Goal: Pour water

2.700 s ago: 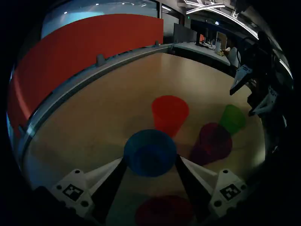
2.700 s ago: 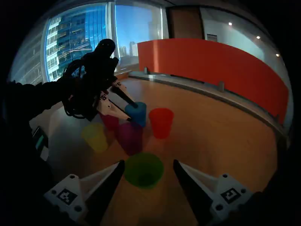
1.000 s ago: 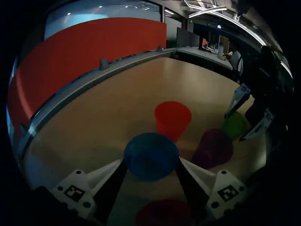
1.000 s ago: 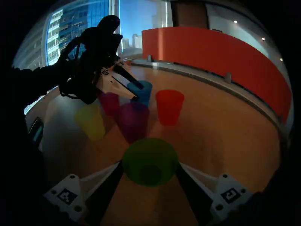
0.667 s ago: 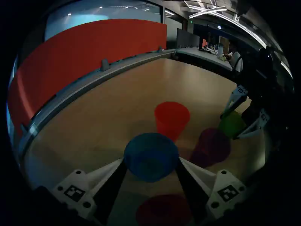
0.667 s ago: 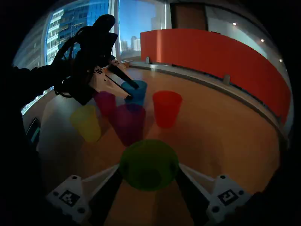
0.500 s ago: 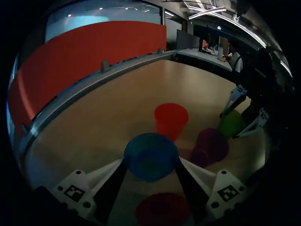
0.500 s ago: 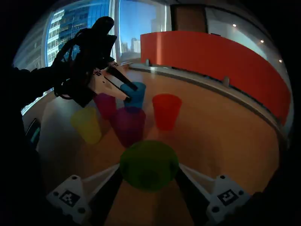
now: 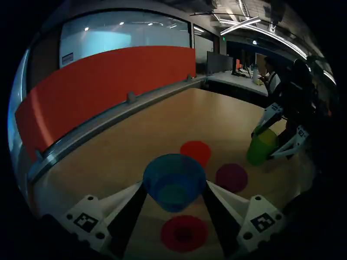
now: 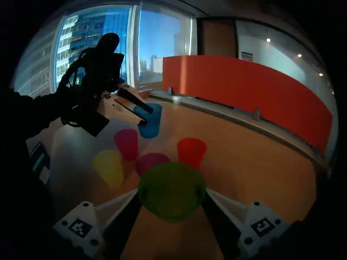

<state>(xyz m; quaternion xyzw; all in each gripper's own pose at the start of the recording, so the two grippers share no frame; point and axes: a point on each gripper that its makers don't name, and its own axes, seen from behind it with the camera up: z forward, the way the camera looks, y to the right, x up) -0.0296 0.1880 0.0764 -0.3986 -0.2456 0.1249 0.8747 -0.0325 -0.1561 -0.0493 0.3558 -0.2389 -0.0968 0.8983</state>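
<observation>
The left tool is closed part-way, both fingers pressing the sides of the blue cup, which hangs upright above the worktop. The right tool is narrowed to a similar width, with both fingers against the green cup, also raised clear of the worktop and roughly upright.

There are two tools and six cups, one of each colour: blue, green, red, purple, pink and yellow. Four stand on the worktop. In the right gripper view the yellow cup is at the left, the pink cup just beyond it, the purple cup near the middle and the red cup to the right. They are close together but I cannot tell whether any touch.

The blue cup is translucent plastic, wider at the rim than at the base, with a paler teal patch at its bottom. Whether that is water I cannot tell. The green cup is the same shape and translucent, and its contents are unclear. A dark sleeve reaches in from the left behind the left tool.
</observation>
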